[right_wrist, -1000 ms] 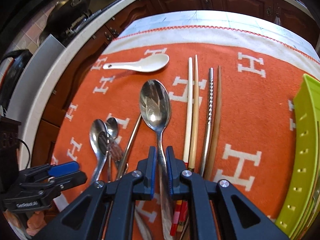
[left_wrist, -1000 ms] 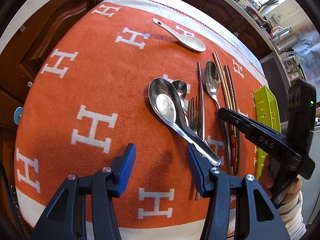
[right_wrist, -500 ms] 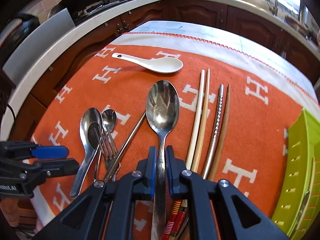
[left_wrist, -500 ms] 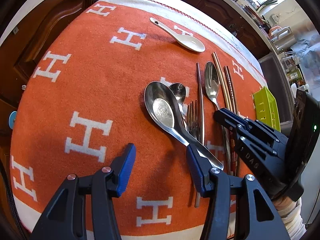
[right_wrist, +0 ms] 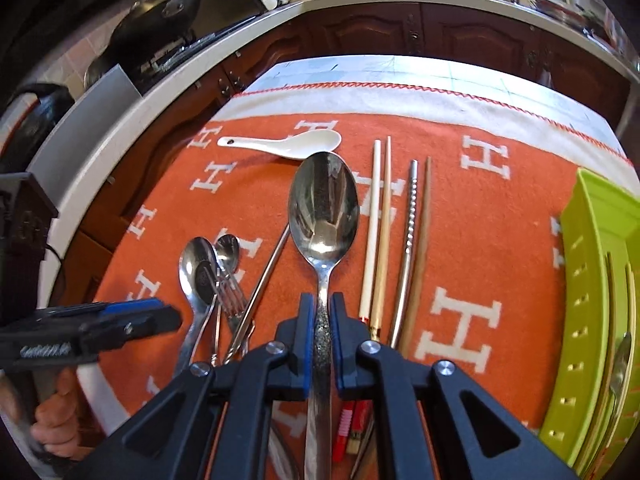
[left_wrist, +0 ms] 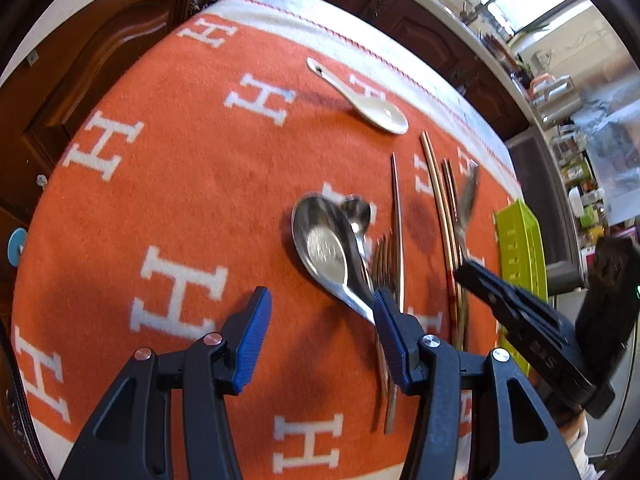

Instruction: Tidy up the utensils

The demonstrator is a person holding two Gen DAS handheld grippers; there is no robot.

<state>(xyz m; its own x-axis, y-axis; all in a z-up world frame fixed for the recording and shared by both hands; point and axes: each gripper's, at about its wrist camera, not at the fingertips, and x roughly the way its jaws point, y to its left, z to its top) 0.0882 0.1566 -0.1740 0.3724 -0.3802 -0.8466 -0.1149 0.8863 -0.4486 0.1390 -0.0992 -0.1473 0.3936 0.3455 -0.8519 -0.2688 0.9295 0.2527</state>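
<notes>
My right gripper (right_wrist: 322,316) is shut on the handle of a large steel spoon (right_wrist: 323,208) and holds it lifted above the orange cloth; the spoon shows blurred in the left wrist view (left_wrist: 469,196). My left gripper (left_wrist: 320,328) is open and empty, just above a wide steel spoon (left_wrist: 324,248), a small spoon (left_wrist: 357,212) and a fork (left_wrist: 384,256) lying in a pile. Chopsticks (right_wrist: 380,224) and a steel chopstick (right_wrist: 408,240) lie to the right. A white ceramic spoon (right_wrist: 286,145) lies at the far side.
A lime-green slotted utensil tray (right_wrist: 588,288) stands at the right edge of the cloth with utensils inside. The orange cloth (left_wrist: 168,184) with white H letters covers the table. Dark wood cabinets and a counter surround the table.
My right gripper has lifted the large spoon off the cloth and raised it. The left gripper has edged closer to the pile of spoons and stays open.
</notes>
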